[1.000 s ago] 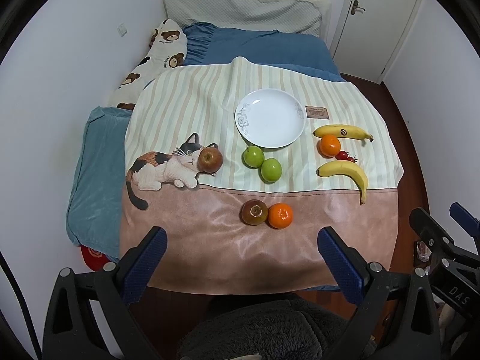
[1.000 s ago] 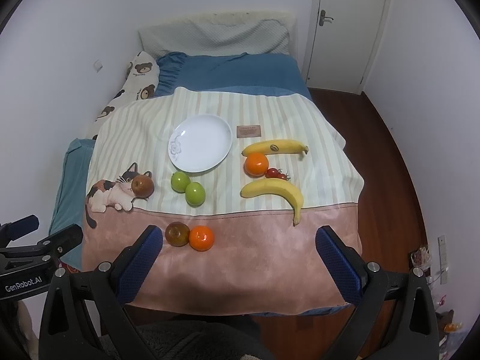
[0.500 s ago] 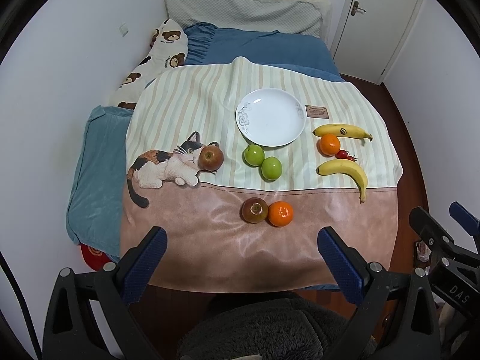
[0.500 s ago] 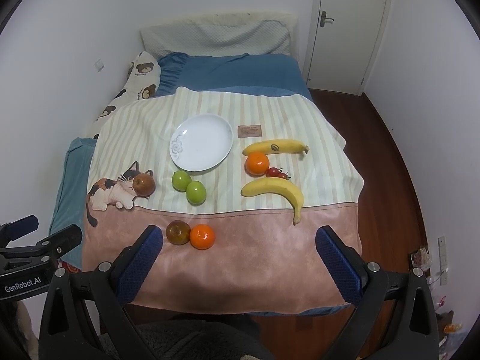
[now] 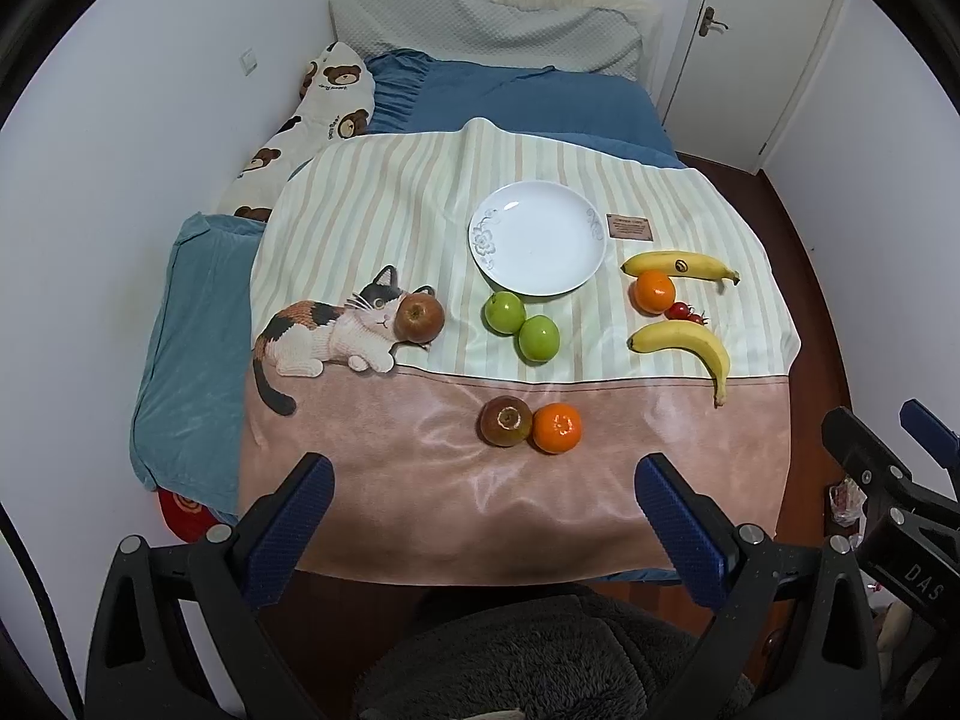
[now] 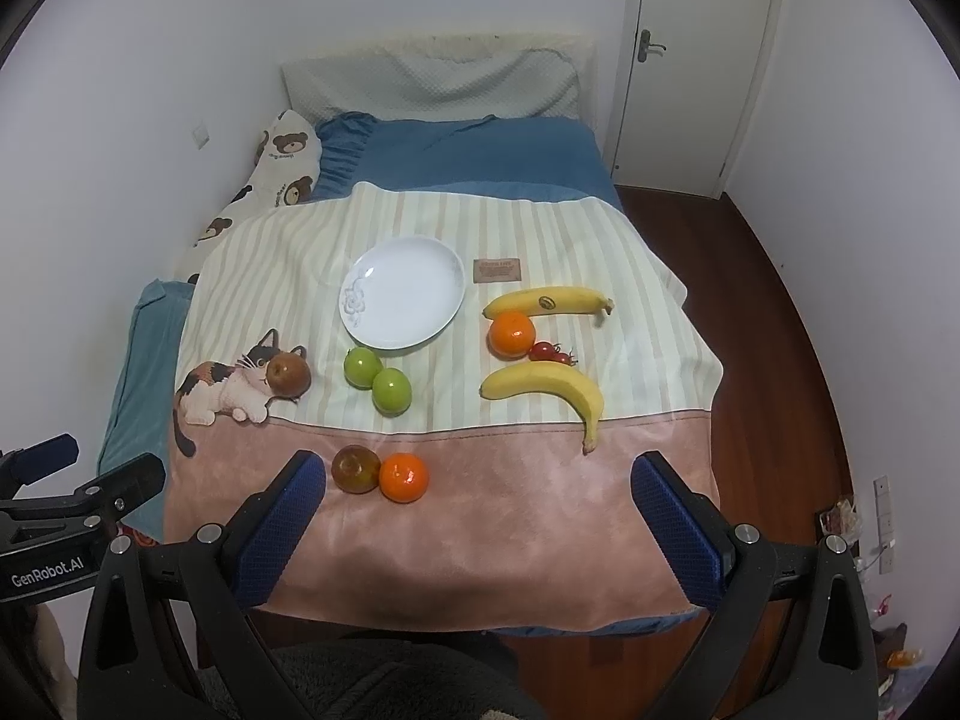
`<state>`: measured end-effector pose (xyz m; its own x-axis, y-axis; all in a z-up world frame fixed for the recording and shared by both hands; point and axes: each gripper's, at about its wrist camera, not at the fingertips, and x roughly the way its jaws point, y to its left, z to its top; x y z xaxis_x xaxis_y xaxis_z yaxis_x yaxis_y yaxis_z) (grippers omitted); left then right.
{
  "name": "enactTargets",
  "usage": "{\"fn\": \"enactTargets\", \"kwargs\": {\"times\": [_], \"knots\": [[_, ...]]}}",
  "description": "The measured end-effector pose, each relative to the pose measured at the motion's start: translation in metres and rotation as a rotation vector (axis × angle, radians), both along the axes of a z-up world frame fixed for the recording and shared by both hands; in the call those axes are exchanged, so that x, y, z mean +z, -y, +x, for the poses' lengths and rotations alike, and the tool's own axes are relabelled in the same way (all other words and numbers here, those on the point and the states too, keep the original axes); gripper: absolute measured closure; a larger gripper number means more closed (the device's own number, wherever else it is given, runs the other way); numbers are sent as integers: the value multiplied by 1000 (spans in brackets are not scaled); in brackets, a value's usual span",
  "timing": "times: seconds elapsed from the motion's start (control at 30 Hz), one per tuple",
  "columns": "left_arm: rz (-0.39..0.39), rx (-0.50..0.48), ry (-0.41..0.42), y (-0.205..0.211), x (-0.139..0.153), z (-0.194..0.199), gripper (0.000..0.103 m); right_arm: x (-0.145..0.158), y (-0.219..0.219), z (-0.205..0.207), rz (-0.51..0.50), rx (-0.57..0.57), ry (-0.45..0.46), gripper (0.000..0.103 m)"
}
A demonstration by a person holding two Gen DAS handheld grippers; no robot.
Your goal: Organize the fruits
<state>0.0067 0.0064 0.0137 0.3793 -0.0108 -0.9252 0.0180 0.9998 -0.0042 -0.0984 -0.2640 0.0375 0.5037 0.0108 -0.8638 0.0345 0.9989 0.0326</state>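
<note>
Fruit lies on a striped cloth (image 5: pixel 384 204) over a bed. A white plate (image 5: pixel 537 245) (image 6: pixel 402 291) sits empty at the middle back. Two green apples (image 5: pixel 522 324) (image 6: pixel 378 378) lie in front of it. A red apple (image 5: pixel 419 317) lies on the cat print. A brown apple (image 5: pixel 506 421) and an orange (image 5: pixel 557 428) lie on the pink band. Two bananas (image 5: pixel 690 345) (image 6: pixel 552 387), another orange (image 5: pixel 652 291) and small tomatoes (image 5: pixel 684 313) lie at the right. My left gripper (image 5: pixel 480 510) and right gripper (image 6: pixel 477 510) are open and empty, above the near edge.
A blue duvet (image 5: pixel 510 102) and a bear-print pillow (image 5: pixel 312 114) lie behind the cloth. White walls stand at the left. A door (image 6: pixel 696 60) and wooden floor (image 6: pixel 780 312) are at the right. A brown label (image 5: pixel 629 225) sits beside the plate.
Both views have shifted very slightly; the fruit and the plate lie where they were and both grippers stay open.
</note>
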Motion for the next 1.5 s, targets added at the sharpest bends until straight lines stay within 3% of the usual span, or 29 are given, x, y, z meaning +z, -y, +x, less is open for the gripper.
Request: {"fn": "enactTargets", "kwargs": {"times": [1.2, 1.33, 1.5], "knots": [[-9, 11, 5, 1, 3, -3, 0, 5, -13, -7, 44, -7, 10, 0], [-53, 29, 4, -3, -1, 14, 0, -4, -7, 0, 59, -15, 27, 0], [-141, 5, -17, 14, -30, 58, 0, -26, 15, 31, -27, -47, 44, 0]]}}
